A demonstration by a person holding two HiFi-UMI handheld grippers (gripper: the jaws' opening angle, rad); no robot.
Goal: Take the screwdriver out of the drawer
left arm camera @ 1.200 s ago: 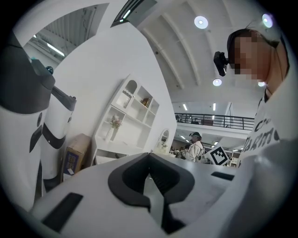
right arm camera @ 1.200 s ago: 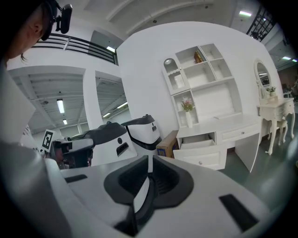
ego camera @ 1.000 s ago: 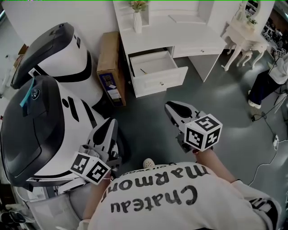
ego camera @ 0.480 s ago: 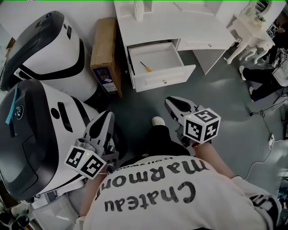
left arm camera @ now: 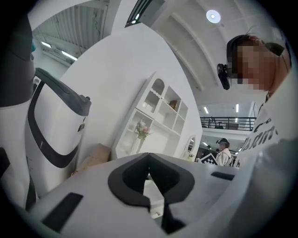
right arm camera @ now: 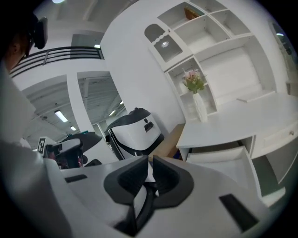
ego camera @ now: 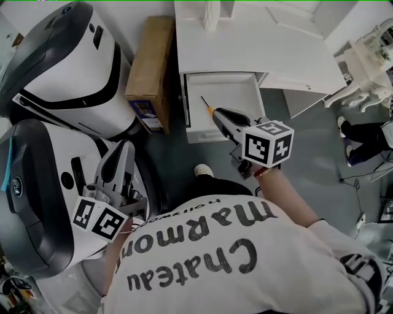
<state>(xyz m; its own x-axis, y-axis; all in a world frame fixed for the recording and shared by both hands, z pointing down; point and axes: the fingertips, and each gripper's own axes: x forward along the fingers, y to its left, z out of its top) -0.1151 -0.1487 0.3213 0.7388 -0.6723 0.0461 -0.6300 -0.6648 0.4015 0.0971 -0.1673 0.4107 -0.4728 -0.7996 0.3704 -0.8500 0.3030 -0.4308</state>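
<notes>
The white drawer point(ego camera: 228, 92) of the desk stands pulled open. Inside it, near its left side, lies a thin screwdriver point(ego camera: 206, 105) with an orange handle. My right gripper point(ego camera: 217, 113) is shut and empty, reaching over the drawer's front edge, its tips just beside the orange handle. In the right gripper view the open drawer point(right arm camera: 226, 160) lies to the right of the shut right gripper point(right arm camera: 150, 161); the screwdriver is hidden there. My left gripper point(ego camera: 126, 145) hangs back at the lower left beside a white machine, shut with nothing held, as the left gripper view point(left arm camera: 149, 155) shows.
Two large white and black machines point(ego camera: 67, 67) point(ego camera: 37, 202) fill the left side. A cardboard box point(ego camera: 150, 64) leans between them and the white desk point(ego camera: 276, 46). A vase point(ego camera: 212, 15) stands on the desk. A white stool point(ego camera: 371, 58) and a person's legs point(ego camera: 368, 132) are at right.
Both grippers moved toward the desk. The right one went from mid-floor to the drawer's front edge next to the screwdriver. The left stayed beside the machines. Both remained shut.
</notes>
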